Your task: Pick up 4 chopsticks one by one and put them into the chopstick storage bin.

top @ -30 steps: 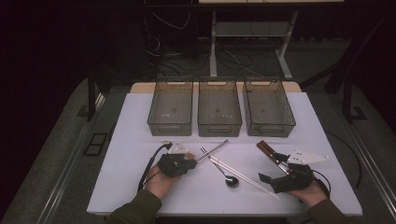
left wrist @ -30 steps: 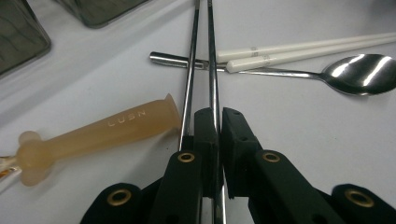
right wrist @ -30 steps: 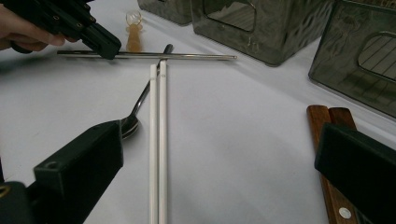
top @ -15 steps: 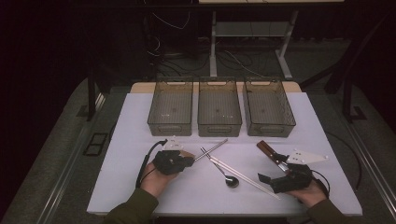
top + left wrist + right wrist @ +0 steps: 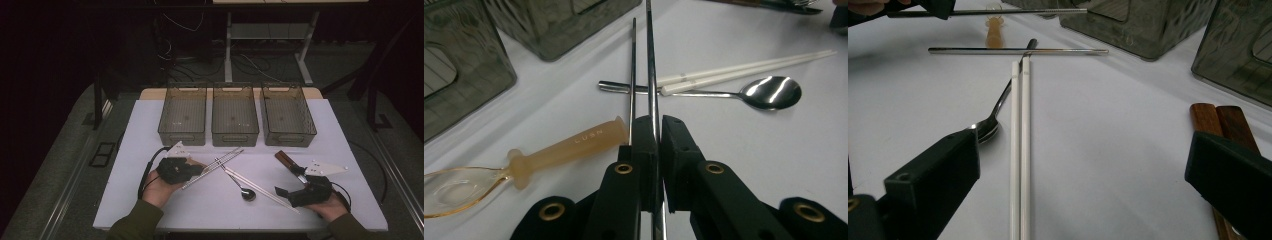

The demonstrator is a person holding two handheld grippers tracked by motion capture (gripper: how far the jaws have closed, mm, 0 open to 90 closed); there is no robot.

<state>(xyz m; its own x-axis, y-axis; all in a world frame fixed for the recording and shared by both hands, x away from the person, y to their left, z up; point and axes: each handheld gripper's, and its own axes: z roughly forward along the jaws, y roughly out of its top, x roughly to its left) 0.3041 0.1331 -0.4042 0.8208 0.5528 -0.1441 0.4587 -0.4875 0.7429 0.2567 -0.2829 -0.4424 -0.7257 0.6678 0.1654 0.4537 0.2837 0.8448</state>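
Your left gripper [image 5: 657,131] has its jaws pressed together on one metal chopstick [image 5: 650,65], which runs straight out toward twelve o'clock in the left gripper view; on the high view that gripper [image 5: 200,170] sits at about eight o'clock on the white surface [image 5: 150,130], with the pinched chopstick [image 5: 222,161] pointing toward two o'clock. Just to the left of the held rod lies a second metal chopstick [image 5: 633,70], parallel to it and resting on the surface. At nine o'clock from the jaws lies a translucent amber spoon [image 5: 524,159], its handle end right beside the left jaw. Beyond the tips, a steel spoon [image 5: 769,93] lies crosswise with its bowl at two o'clock, and a pair of white chopsticks [image 5: 749,70] lies just behind it. Your right gripper [image 5: 1083,185] stands spread wide and holds nothing; the white chopsticks [image 5: 1019,150] run between its jaws toward twelve o'clock, with the steel spoon [image 5: 990,125] near the left jaw and two wooden-handled pieces [image 5: 1220,120] by the right jaw. Three smoked-plastic bins [image 5: 235,115] stand in a row at twelve o'clock on the surface, well apart from both grippers.
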